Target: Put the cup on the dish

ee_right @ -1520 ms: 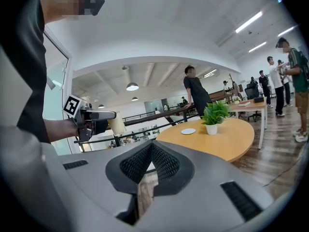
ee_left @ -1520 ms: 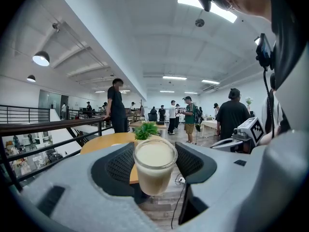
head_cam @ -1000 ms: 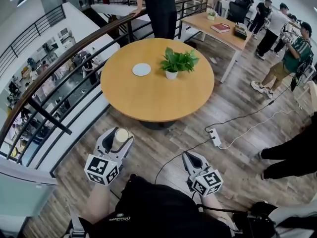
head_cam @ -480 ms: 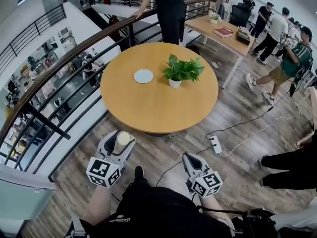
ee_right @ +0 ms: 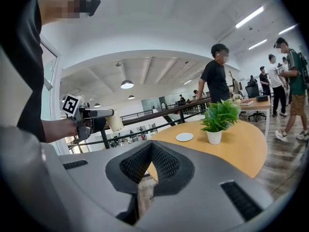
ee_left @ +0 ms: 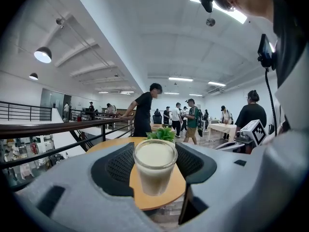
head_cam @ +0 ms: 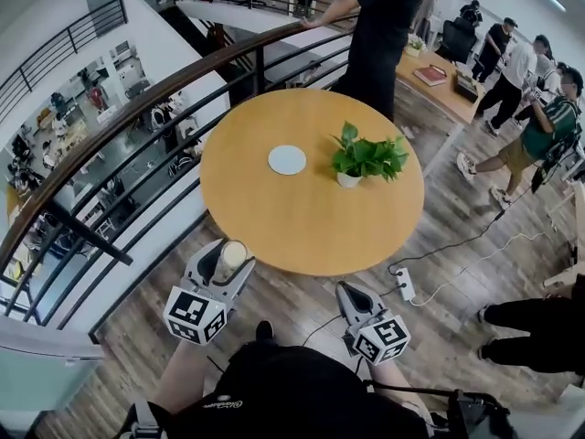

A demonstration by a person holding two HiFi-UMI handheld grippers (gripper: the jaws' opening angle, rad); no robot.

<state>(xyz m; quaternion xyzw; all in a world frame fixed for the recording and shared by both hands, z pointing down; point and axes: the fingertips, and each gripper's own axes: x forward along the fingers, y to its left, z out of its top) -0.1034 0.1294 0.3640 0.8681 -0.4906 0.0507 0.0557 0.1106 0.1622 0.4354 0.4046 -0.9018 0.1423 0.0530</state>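
– Surface (head_cam: pixel 311 227) position?
– Round, wooden, ahead of both grippers, next to a railing (head_cam: pixel 137 117). A plant (head_cam: pixel 366 158) stands on it.
– Left gripper (head_cam: pixel 227 262)?
– Held out low on a bare forearm, close to the near edge and pointing forward. Its jaws are wide and clamped on the cup (head_cam: pixel 229 251), which stands upright between them.
– Right gripper (head_cam: pixel 351 291)?
– Low over the floor, about level with the left and well apart from it. Its jaws are together with nothing in them.
– Dish (head_cam: pixel 287 159)?
– White, flat on the surface, left of the plant, well apart from the cup.
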